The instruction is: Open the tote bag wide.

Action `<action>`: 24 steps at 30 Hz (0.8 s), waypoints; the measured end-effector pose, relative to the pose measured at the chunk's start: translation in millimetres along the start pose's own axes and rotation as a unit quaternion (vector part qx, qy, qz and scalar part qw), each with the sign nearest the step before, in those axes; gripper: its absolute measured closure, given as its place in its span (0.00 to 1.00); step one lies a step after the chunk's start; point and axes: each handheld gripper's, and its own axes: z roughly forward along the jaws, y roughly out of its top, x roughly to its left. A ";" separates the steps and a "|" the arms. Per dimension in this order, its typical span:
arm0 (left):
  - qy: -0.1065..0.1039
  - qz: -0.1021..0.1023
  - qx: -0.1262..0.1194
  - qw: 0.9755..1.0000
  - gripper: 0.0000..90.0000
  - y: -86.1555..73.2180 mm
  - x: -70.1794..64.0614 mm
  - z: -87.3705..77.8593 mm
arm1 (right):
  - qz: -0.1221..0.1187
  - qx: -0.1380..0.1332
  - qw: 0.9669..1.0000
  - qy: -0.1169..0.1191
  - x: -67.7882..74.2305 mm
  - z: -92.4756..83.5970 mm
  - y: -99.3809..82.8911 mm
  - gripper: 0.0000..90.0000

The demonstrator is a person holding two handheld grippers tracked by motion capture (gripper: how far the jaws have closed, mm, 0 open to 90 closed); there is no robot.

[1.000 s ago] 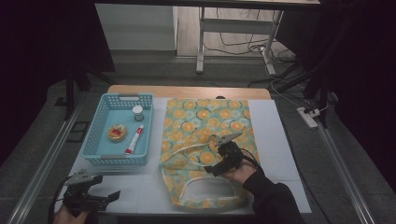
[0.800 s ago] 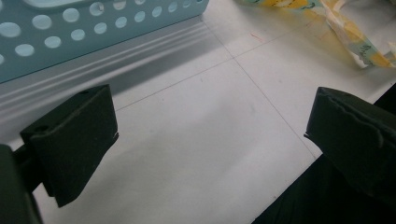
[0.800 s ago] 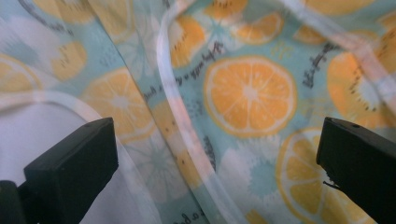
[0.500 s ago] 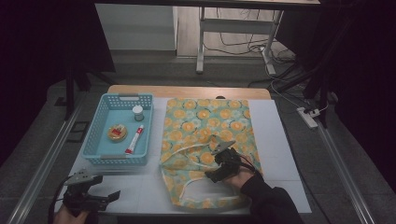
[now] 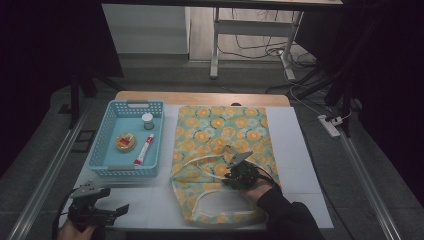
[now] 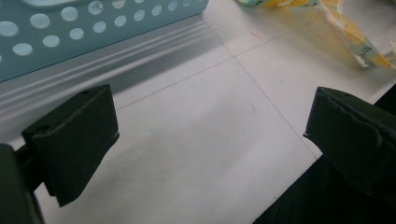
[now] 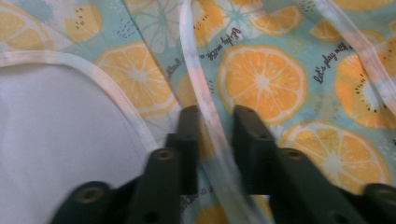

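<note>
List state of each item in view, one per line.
tote bag: flat on table, mouth toward person
bag handle: between right jaws
right gripper: jaws just closing, gap remains
left gripper: open, empty
basket: upright
jar: upright, capped
tube: lying
</note>
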 end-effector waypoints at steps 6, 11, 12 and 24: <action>0.001 -0.001 0.000 1.000 0.03 0.2 -0.1 0.0 | 0.025 -0.004 0.999 0.025 -7.3 -0.5 -1.6 0.99; 0.000 -0.004 -0.001 1.000 0.03 -0.5 0.2 -0.7 | 0.020 -0.014 0.999 0.021 -9.2 -4.2 0.5 1.00; 0.000 -0.004 -0.001 1.000 0.03 -0.5 0.2 -0.7 | 0.021 -0.020 0.999 0.020 -9.2 -5.7 1.0 1.00; 0.000 -0.008 0.000 1.000 0.03 -1.3 0.9 -1.0 | 0.024 -0.067 0.997 0.024 -15.8 -24.7 12.1 1.00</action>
